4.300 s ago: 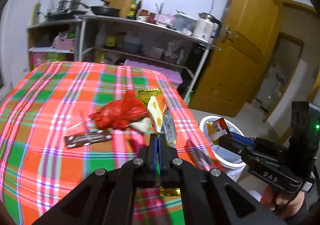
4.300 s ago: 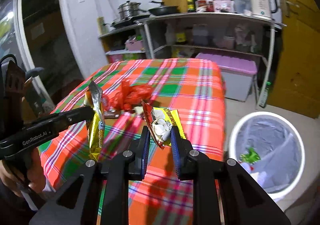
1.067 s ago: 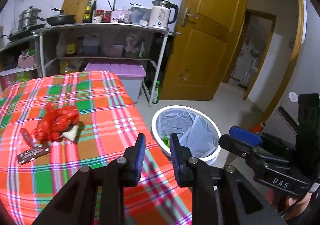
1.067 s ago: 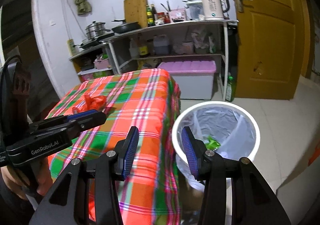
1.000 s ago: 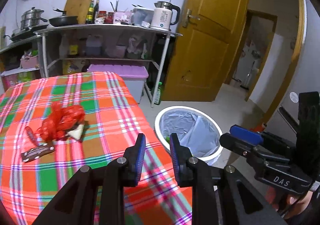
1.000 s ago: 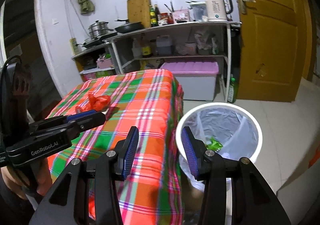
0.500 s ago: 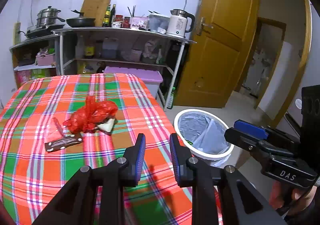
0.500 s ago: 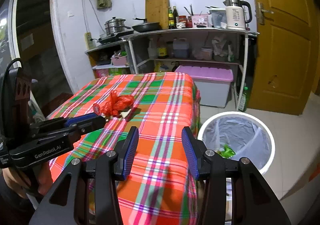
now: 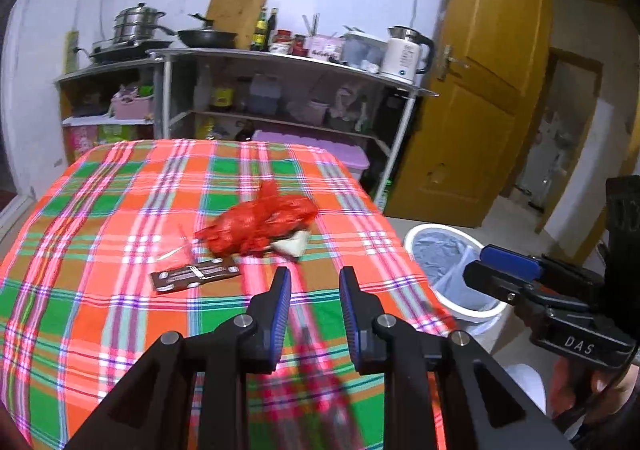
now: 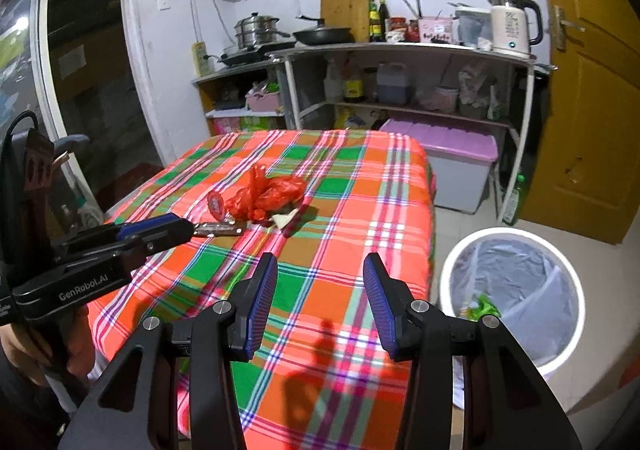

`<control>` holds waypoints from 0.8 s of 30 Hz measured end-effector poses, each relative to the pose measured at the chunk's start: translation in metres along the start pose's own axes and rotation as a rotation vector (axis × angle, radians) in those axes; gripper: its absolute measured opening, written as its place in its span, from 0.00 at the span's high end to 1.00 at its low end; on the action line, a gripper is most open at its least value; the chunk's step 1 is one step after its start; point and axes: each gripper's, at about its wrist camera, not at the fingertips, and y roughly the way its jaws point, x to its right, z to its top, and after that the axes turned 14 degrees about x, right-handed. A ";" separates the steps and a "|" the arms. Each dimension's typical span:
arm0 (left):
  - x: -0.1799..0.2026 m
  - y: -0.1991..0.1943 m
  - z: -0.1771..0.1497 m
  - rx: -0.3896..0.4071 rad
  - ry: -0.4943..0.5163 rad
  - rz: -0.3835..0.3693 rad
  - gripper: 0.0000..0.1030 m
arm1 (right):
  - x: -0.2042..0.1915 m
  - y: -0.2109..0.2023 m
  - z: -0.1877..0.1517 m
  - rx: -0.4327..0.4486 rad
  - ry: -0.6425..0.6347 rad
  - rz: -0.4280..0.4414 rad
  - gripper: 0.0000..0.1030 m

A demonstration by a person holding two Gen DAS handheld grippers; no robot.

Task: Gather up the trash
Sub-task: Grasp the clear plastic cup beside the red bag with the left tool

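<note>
Left gripper point(image 9: 312, 282) narrowly parted, empty; right gripper point(image 10: 319, 270) wide, empty. Both hang over the orange-green plaid cloth surface point(image 9: 100, 310). Ahead lie a crumpled red plastic bag point(image 9: 256, 224), a flat brown wrapper point(image 9: 196, 275) and a white scrap point(image 9: 294, 244). White round lined bin point(image 10: 516, 290) stands on the floor, right.

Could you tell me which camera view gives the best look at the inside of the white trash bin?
The right wrist view: the white trash bin faces the camera with its grey liner and a green scrap at the bottom visible. In the left wrist view the bin is partly hidden behind the right tongs, and its contents cannot be seen.
</note>
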 end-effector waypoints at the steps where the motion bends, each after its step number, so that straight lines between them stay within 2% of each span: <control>1: -0.005 0.001 -0.001 -0.001 -0.003 0.009 0.76 | -0.001 0.005 0.000 -0.007 0.004 0.010 0.56; 5: -0.028 0.007 -0.001 -0.011 -0.018 0.045 0.69 | -0.006 0.027 0.001 -0.038 0.004 0.033 0.56; 15: -0.080 0.034 0.004 -0.033 -0.032 0.132 0.62 | -0.017 0.079 0.007 -0.097 -0.013 0.089 0.54; 24: -0.110 0.068 0.010 -0.060 -0.015 0.155 0.55 | -0.021 0.118 0.011 -0.139 0.002 0.108 0.54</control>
